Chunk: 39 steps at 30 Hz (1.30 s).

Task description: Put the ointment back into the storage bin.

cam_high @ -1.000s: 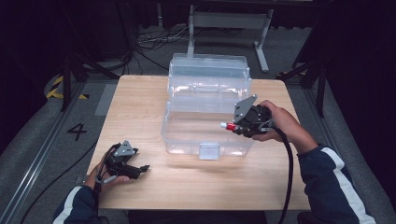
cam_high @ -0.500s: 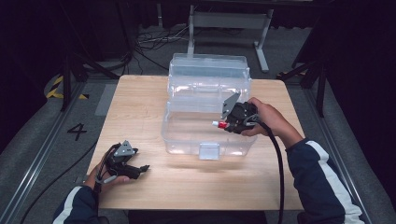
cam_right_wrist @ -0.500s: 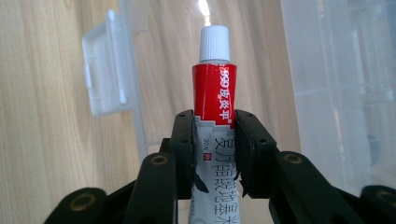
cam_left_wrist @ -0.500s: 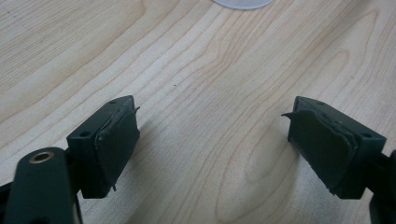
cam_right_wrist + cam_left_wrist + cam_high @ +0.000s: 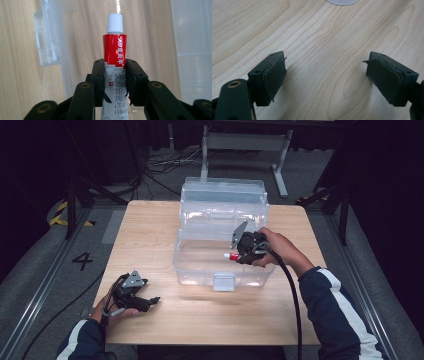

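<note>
Right gripper point(image 5: 115, 82): both black pads are pressed against the flanks of a red-and-white tube point(image 5: 114, 62), which is clamped between them with its white cap point(image 5: 115, 23) pointing away from the gripper body; printed lettering runs along the tube's white lower section. In the high view the right gripper point(image 5: 239, 256) sits over the open clear plastic box point(image 5: 200, 265), at its right-hand part, with the tube point(image 5: 231, 256) pointing toward the box's middle and held above the floor of the lower compartment; whether it touches the plastic cannot be told. The right gripper view shows the transparent wall and latch point(image 5: 47, 37) of the box to one side of the tube, with wood grain visible through the plastic. The box's lid point(image 5: 222, 195) stands raised at the far side, and its front latch point(image 5: 223, 282) faces the person. Left gripper point(image 5: 325, 80): jaws stand wide apart with nothing between them, pads worn at the edges, directly above bare wooden table point(image 5: 324, 37). In the high view the left gripper point(image 5: 150, 301) rests near the table's near-left corner, well apart from the box. A cable point(image 5: 290, 295) trails from the right gripper along the sleeve.
</note>
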Available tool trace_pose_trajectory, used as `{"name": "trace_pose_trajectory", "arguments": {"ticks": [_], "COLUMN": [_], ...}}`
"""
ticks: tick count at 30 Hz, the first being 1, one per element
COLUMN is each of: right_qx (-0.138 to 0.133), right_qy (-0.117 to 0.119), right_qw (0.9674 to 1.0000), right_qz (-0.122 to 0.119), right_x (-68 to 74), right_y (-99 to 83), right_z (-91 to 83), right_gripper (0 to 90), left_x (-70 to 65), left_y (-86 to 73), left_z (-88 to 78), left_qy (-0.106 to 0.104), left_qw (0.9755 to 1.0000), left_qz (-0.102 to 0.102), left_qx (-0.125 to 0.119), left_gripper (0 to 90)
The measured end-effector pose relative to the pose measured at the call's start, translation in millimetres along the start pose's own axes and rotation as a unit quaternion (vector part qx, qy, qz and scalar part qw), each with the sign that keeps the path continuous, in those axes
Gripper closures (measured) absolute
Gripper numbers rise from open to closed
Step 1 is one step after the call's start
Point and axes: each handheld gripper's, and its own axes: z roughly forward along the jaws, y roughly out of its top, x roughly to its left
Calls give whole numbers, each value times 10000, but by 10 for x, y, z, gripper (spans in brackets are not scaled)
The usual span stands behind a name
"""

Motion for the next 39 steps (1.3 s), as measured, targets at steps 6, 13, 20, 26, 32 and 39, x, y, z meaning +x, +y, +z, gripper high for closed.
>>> {"name": "trace_pose_trajectory", "arguments": {"ticks": [6, 13, 20, 26, 32, 39], "right_qx": [120, 301, 489, 531, 641, 659], "right_qy": [48, 102, 174, 263, 344, 370], "right_qw": [9999, 9995, 9987, 9982, 9973, 9971], "right_qz": [10, -2, 9, 28, 25, 45], "right_x": [-23, -33, -50, -55, -42, -48], "right_y": [-23, -21, -75, -117, -142, -149], "right_z": [110, 220, 335, 371, 431, 432], "right_gripper": [707, 707, 707, 707, 706, 705], "left_x": [0, 0, 0, 0, 0, 0], "left_y": [0, 0, 0, 0, 0, 0], "left_z": [0, 0, 0, 0, 0, 1], "left_qy": [0, 0, 0, -1, -2, -3], "left_qw": [10000, 10000, 10000, 10000, 10000, 10000], "left_qz": [1, -1, 1, -1, -2, -2], "left_qx": [0, 0, 1, 0, 1, 0], "left_gripper": [164, 164, 164, 163, 163, 163]}}
